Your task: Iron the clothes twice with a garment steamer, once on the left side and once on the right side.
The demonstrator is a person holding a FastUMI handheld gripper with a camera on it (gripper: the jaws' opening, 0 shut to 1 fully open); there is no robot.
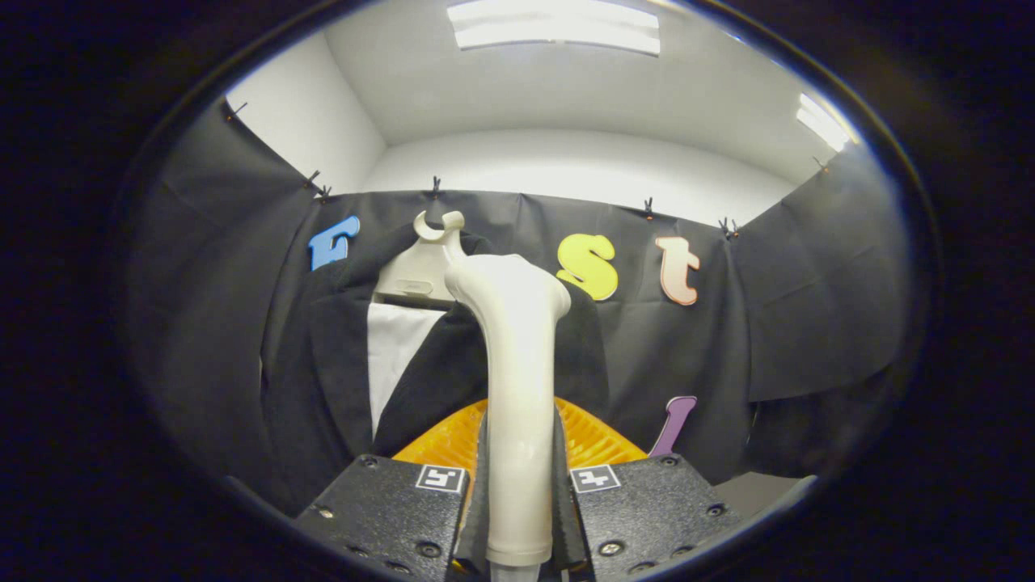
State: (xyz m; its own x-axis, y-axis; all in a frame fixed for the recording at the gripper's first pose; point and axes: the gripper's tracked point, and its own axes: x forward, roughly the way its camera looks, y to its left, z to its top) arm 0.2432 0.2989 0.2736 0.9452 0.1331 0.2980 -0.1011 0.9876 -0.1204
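My gripper [518, 477] is shut on the cream handle of a garment steamer [517, 380], which stands upright between the two fingers. Its head bends forward toward a black jacket [437, 372] that hangs on a cream hanger [424, 271] in front of the booth wall. The jacket has a white panel [392, 347] between its lapels. The steamer head sits over the jacket's right part, near the shoulder and lapel. Whether the head touches the cloth I cannot tell.
An orange ribbed part [590, 436] shows just behind the fingers on both sides of the steamer handle. Black cloth closes the booth on the left, back and right. A grey surface [760, 489] shows low on the right.
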